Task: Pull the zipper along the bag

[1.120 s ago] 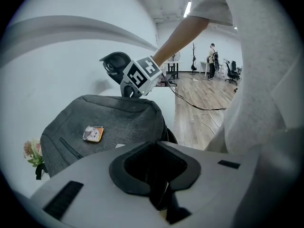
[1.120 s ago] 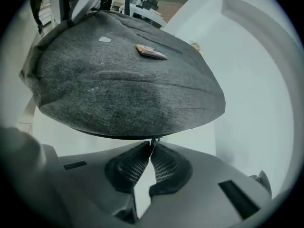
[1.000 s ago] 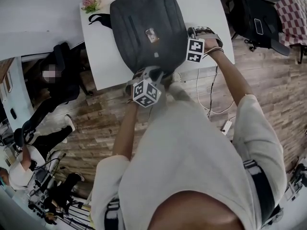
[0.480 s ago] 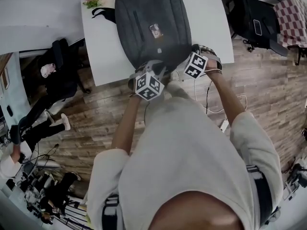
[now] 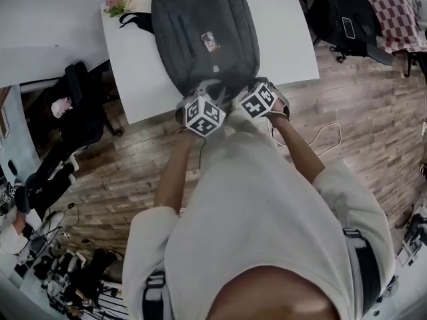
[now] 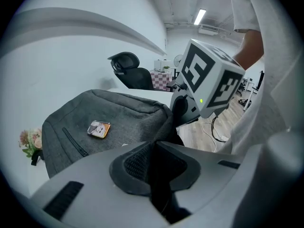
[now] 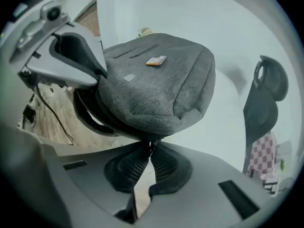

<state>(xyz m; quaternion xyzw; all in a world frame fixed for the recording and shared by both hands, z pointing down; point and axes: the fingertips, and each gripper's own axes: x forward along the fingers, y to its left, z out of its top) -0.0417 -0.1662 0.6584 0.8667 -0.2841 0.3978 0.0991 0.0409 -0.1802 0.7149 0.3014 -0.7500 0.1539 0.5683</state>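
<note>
The bag (image 5: 203, 35), rounded and of grey woven fabric, lies on the white surface (image 5: 293, 32) just beyond both sets of fingers. Fingers of the left gripper (image 6: 153, 146) clamp its dark edge. Those of the right gripper (image 7: 151, 152) pinch the small zipper pull (image 7: 152, 145). The print on its rectangular orange badge (image 6: 99, 128) is too small to read.

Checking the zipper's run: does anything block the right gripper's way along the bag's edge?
Possibly the left gripper, clamped on the near edge of the bag close beside the right gripper; nothing else visible.
</note>
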